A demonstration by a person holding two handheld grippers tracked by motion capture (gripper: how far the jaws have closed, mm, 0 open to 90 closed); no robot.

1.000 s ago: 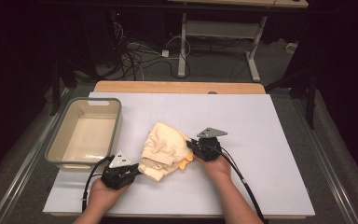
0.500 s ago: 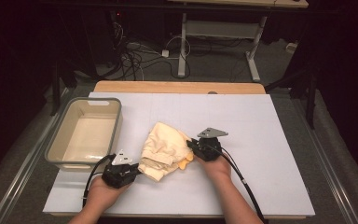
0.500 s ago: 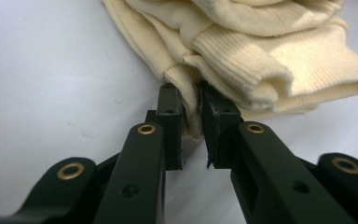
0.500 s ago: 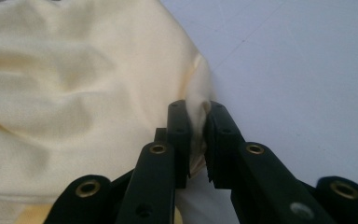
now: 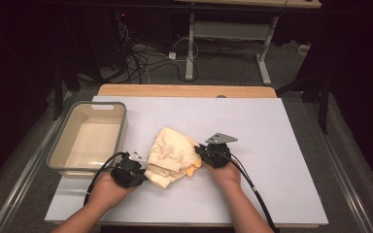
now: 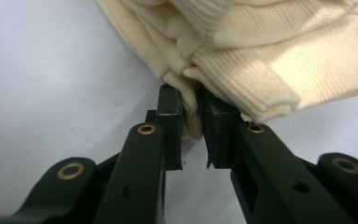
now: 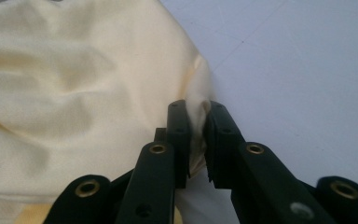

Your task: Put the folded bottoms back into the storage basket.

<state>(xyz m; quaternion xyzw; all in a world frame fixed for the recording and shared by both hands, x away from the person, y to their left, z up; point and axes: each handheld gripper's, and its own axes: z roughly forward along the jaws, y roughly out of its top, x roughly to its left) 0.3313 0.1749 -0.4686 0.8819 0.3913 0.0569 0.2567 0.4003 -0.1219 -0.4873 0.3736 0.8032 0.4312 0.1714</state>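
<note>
Dark room, cables (image 5: 148, 58) on floor, desk frame (image 5: 228, 36)

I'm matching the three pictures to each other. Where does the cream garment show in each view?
High view: the cream garment lies bunched at lower centre, right of the grey bin, between the two grippers.
Left gripper view: it spans the top, its ribbed hem pinched by the black jaws.
Right gripper view: it covers the left side, a fold clamped between the jaws.
Shared landmark: the white table sheet under it.

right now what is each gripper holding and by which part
Both hold the cream garment. The left gripper pinches a ribbed knit edge at its near-left corner; the right gripper pinches a fold of smooth fabric at its right edge.
</note>
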